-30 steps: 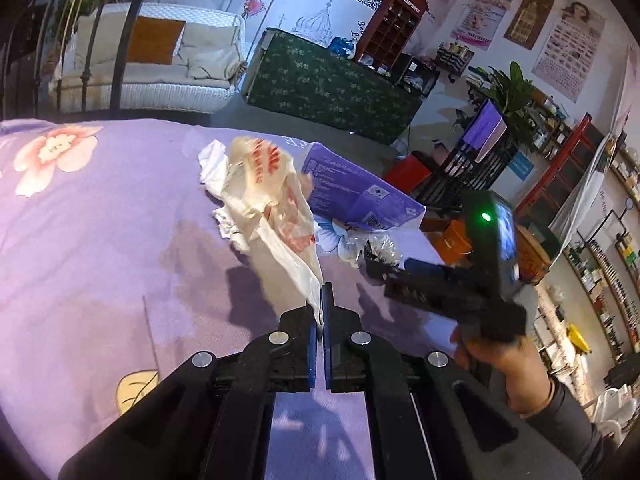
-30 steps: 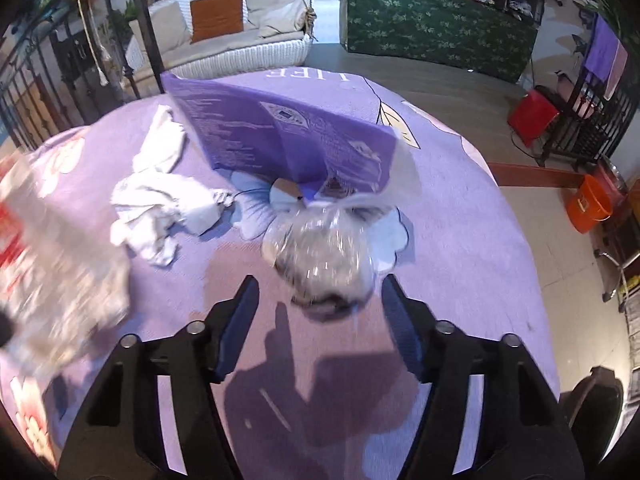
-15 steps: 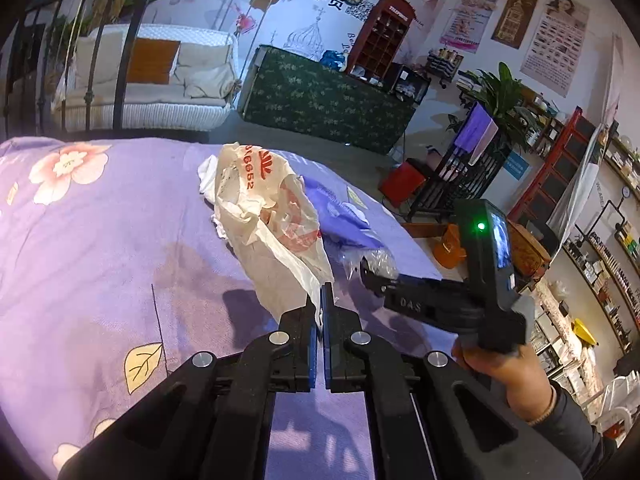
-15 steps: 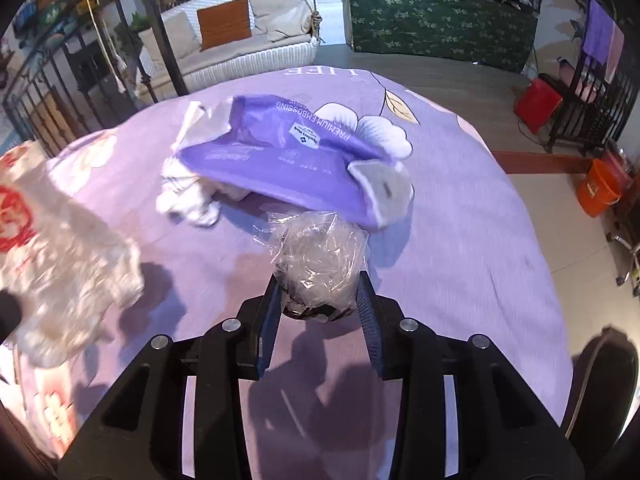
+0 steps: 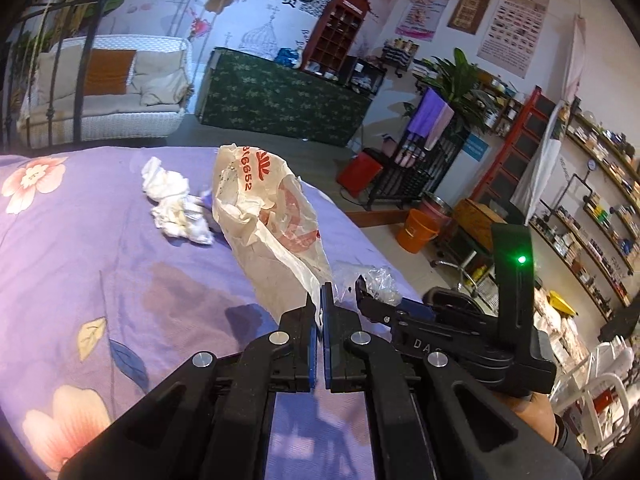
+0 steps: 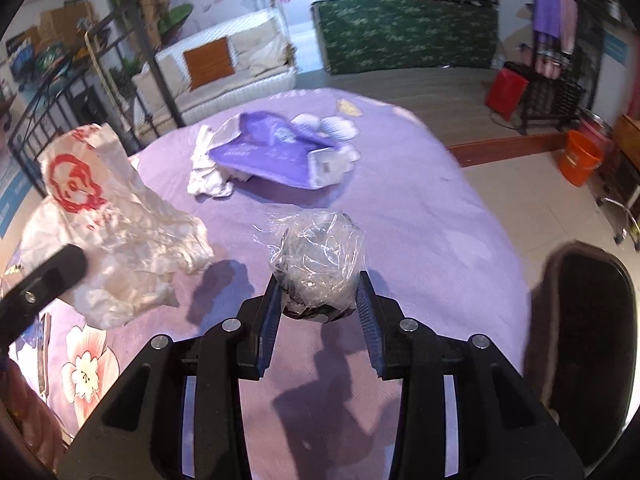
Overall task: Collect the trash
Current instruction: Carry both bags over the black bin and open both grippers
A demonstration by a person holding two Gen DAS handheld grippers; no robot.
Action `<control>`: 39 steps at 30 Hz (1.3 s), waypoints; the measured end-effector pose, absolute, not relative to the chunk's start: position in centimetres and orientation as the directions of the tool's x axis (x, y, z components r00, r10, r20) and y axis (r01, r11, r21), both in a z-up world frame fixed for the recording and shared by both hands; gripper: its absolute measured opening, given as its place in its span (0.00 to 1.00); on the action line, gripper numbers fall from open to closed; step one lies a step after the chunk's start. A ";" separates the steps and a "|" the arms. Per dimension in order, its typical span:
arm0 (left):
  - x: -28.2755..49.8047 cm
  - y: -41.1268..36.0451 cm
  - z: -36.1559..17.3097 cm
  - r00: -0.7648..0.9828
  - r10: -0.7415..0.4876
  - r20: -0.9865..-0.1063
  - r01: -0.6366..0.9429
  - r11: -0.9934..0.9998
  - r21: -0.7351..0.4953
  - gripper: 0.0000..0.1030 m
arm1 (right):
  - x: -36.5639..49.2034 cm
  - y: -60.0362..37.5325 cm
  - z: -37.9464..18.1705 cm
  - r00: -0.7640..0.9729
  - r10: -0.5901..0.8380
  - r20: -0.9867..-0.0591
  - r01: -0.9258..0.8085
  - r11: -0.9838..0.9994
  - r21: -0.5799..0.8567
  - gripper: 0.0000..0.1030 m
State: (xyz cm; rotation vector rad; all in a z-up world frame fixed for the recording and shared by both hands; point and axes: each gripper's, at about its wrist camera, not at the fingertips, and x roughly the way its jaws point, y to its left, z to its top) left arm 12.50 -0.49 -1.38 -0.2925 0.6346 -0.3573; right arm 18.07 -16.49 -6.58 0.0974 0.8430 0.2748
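My left gripper [image 5: 320, 300] is shut on the edge of a white plastic bag with red print [image 5: 268, 228], held up over the purple flowered bedspread [image 5: 100, 280]; the bag also shows in the right wrist view [image 6: 108, 216]. My right gripper [image 6: 318, 296] is shut on a crumpled ball of clear plastic wrap [image 6: 318, 260], lifted off the spread, just right of the bag; the ball shows in the left wrist view [image 5: 372, 280]. A crumpled white tissue [image 5: 176, 204] [image 6: 208, 172] and a purple wet-wipe pack [image 6: 280, 152] lie on the spread beyond.
The spread's far edge drops to the floor, where an orange bucket [image 6: 580, 156] and a red bin [image 6: 506, 88] stand. A dark rounded chair back [image 6: 584, 320] is at my right. A white sofa [image 5: 108, 92] and a green-covered counter [image 5: 280, 100] stand behind.
My right gripper closed on the plastic wrap ball and lifted it back from the wipe pack. My left gripper raised the bag and drew it toward the right gripper.
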 end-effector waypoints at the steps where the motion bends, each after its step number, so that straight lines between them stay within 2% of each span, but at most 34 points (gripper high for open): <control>1: 12.4 -1.0 -1.4 0.742 -0.420 -0.523 0.248 0.896 -0.369 0.02 | 17.6 -17.1 -6.4 0.642 0.268 -0.718 -0.187 0.963 0.192 0.37; 10: 12.0 -7.4 -1.4 0.665 -0.533 -0.523 0.405 0.846 -0.347 0.02 | 12.8 -27.1 -5.8 0.701 0.121 -0.703 0.027 0.980 0.196 0.37; 18: 12.5 -12.8 -1.8 0.578 -0.612 -0.539 0.531 0.784 -0.321 0.02 | 10.2 -36.4 -7.8 0.669 -0.038 -0.742 0.271 0.942 0.197 0.37; 24: 12.9 -16.0 -2.4 0.517 -0.644 -0.564 0.589 0.746 -0.312 0.02 | 9.9 -41.0 -11.1 0.602 -0.074 -0.795 0.388 0.897 0.210 0.37; 30: 12.9 -18.2 -3.1 0.474 -0.656 -0.587 0.626 0.720 -0.300 0.02 | 11.5 -43.0 -15.4 0.519 -0.047 -0.853 0.432 0.876 0.215 0.37; 33: 12.8 -19.3 -3.3 0.457 -0.658 -0.599 0.640 0.710 -0.292 0.02 | 12.5 -43.6 -17.4 0.483 -0.036 -0.875 0.465 0.857 0.222 0.46; 35: 12.8 -19.9 -3.4 0.446 -0.659 -0.605 0.648 0.705 -0.290 0.02 | 12.5 -43.9 -18.1 0.480 -0.031 -0.877 0.483 0.844 0.234 0.56; 39: 12.8 -20.9 -3.6 0.430 -0.657 -0.619 0.663 0.696 -0.277 0.02 | 12.0 -43.6 -17.5 0.503 -0.053 -0.863 0.479 0.847 0.228 0.61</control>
